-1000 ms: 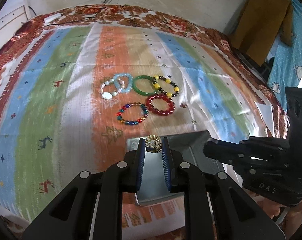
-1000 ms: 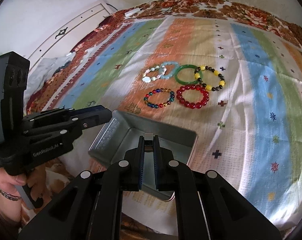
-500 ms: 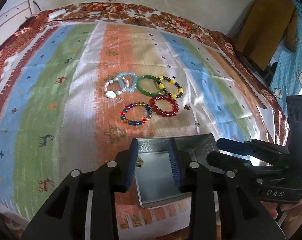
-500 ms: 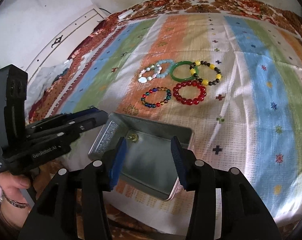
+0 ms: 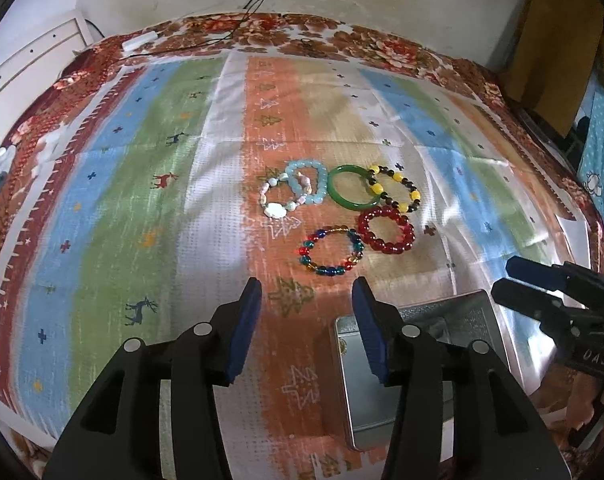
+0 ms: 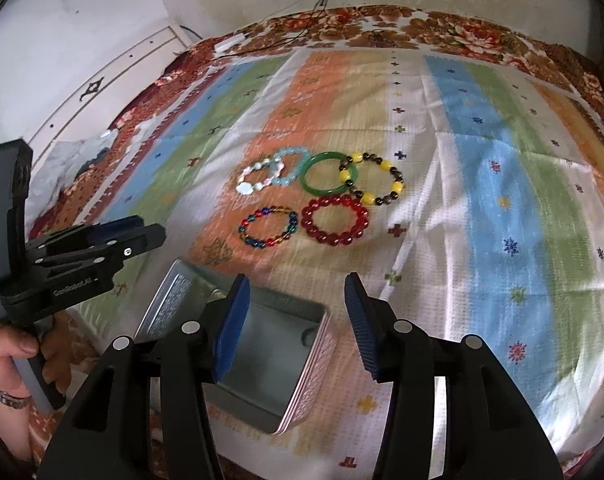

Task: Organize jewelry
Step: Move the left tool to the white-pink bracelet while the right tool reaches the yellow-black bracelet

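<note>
Two black grippers with blue ribbed pads stand with jaws spread wide and nothing between them. In the left wrist view the left gripper (image 5: 307,320) hovers over the striped, patterned cloth (image 5: 114,184), its right finger overlapping the left edge of the open rectangular grey metal tin (image 5: 366,420). A small gold-coloured piece (image 5: 343,347) lies inside the tin by its far left corner. In the right wrist view the right gripper (image 6: 297,318) sits above the tin's right side, its left pad over the tin's interior.

Farther out on the orange stripe lie six bracelets, close together: a multicoloured glass-bead bracelet (image 5: 331,251) nearest, a dark red bead bracelet (image 5: 386,229) just to its right, and behind them a white shell-and-pearl bracelet (image 5: 280,199), a pale blue bead bracelet (image 5: 307,182), a solid green bangle (image 5: 354,193) and a yellow-and-black bead bracelet (image 5: 396,189), overlapping in a row.
</note>
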The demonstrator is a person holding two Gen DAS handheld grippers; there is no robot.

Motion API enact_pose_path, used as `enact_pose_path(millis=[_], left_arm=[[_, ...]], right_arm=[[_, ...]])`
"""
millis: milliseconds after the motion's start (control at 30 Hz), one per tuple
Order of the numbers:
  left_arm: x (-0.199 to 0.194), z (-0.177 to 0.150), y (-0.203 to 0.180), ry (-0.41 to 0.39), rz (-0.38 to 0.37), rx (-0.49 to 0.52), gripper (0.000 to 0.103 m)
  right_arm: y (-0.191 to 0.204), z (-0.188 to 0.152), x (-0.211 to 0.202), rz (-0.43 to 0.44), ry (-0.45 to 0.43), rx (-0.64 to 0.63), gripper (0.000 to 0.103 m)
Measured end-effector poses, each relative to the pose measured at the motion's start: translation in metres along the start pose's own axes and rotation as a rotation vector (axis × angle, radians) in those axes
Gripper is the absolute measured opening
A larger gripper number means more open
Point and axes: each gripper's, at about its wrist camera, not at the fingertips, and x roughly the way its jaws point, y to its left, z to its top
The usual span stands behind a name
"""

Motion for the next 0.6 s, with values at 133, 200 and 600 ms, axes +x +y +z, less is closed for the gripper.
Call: enact_pose_path(millis=[133, 200, 600], left_arm=[[0.004, 0.005, 0.002, 0.001, 0.016, 0.003, 0.049], [0.004, 0.007, 0.0, -0.009, 0.04, 0.025, 0.052], [0.012, 0.017, 0.002, -0.019, 0.087, 0.055, 0.058]], right_arm=[[0.003, 0.002, 0.002, -0.009, -0.001, -0.024, 0.05], [0.002, 0.004, 0.003, -0.018, -0.003, -0.027, 0.051], [0.003, 0.014, 0.015, -0.089, -0.02, -0.078, 0.054]])
